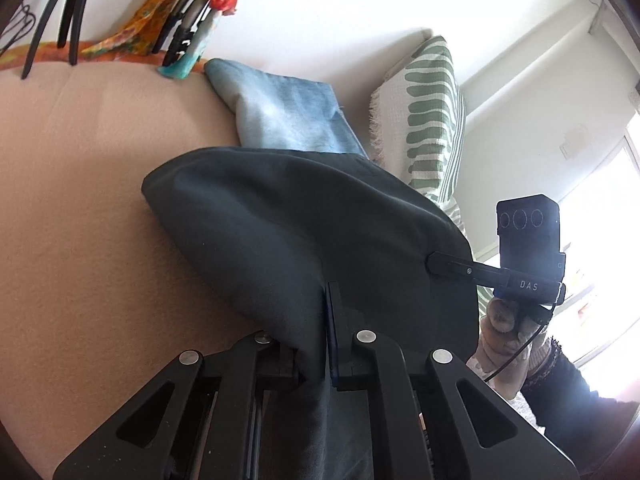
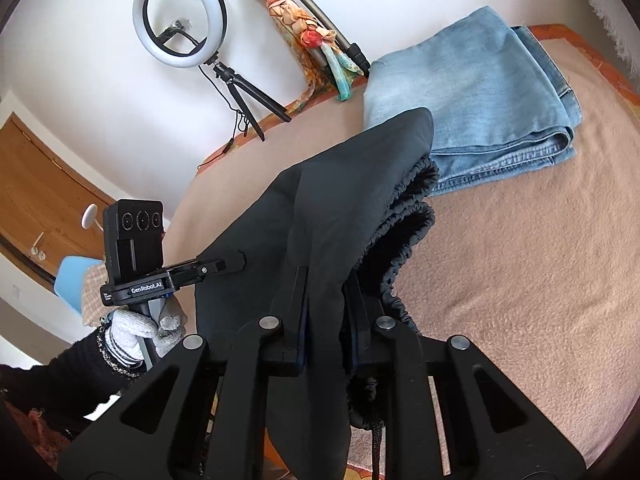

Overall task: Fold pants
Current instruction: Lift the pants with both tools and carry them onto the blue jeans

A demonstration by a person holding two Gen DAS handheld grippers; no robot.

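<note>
The lower end of the dark pants is cut off at the bottom edge of the right wrist view, one left gripper finger is hidden under their cloth, and the folded jeans are partly covered at centre.

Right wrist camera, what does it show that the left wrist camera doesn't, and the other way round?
Only the right wrist view shows the ring light on its small tripod, the wooden door and the dark pants' gathered waistband. Only the left wrist view shows the green-striped pillow and the bright window. Both show the dark pants clamped in each camera's own tongs, the folded jeans, the beige blanket and the colourful scarf.
</note>
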